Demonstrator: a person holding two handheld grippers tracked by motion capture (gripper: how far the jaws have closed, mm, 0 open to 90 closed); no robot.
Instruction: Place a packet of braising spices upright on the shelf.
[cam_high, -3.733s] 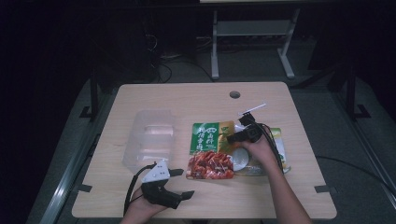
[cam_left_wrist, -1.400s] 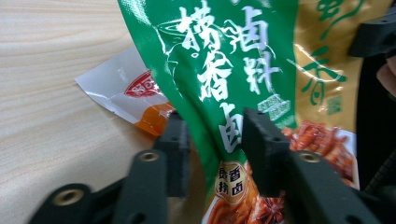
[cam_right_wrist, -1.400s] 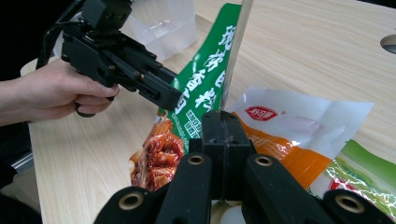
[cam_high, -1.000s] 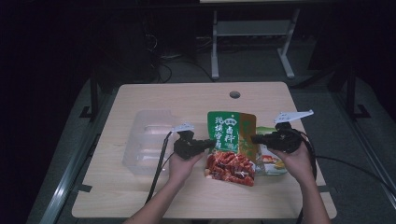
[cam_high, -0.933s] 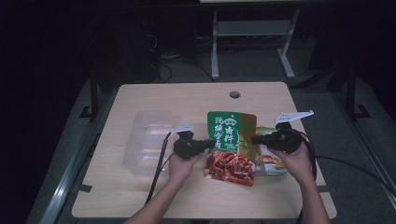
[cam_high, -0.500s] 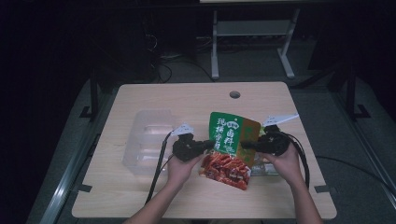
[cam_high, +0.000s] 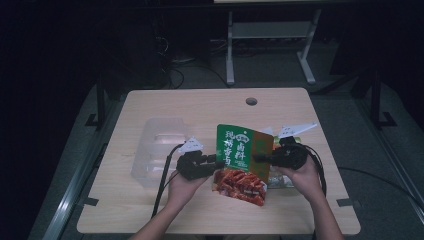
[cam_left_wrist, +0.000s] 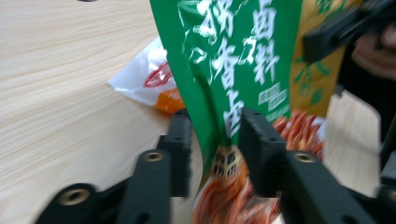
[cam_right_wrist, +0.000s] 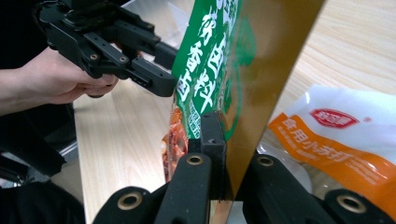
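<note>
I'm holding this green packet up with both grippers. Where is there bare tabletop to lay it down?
Bare table runs along the far edge, between the clear plastic tray and the cable hole. The near right corner, beside the right gripper, is also free. It is crowded under the green packet, where the white-and-orange sachet lies.

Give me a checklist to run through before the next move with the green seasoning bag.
1. Right tool clamped on the green bag: ok, jaws pinch its gold-backed edge.
2. Left tool gripping the bag: not ok, its jaws have just been opening; the bag hangs between them with gaps at both pads.
3. Bag lifted off the table: ok, it stands raised in the high view.
4. Clear plastic container free to receive it: ok, it sits beside the left tool with nothing visible inside.
5. White and orange packet out of the way: cannot tell, it lies on the table close behind the bag.
</note>
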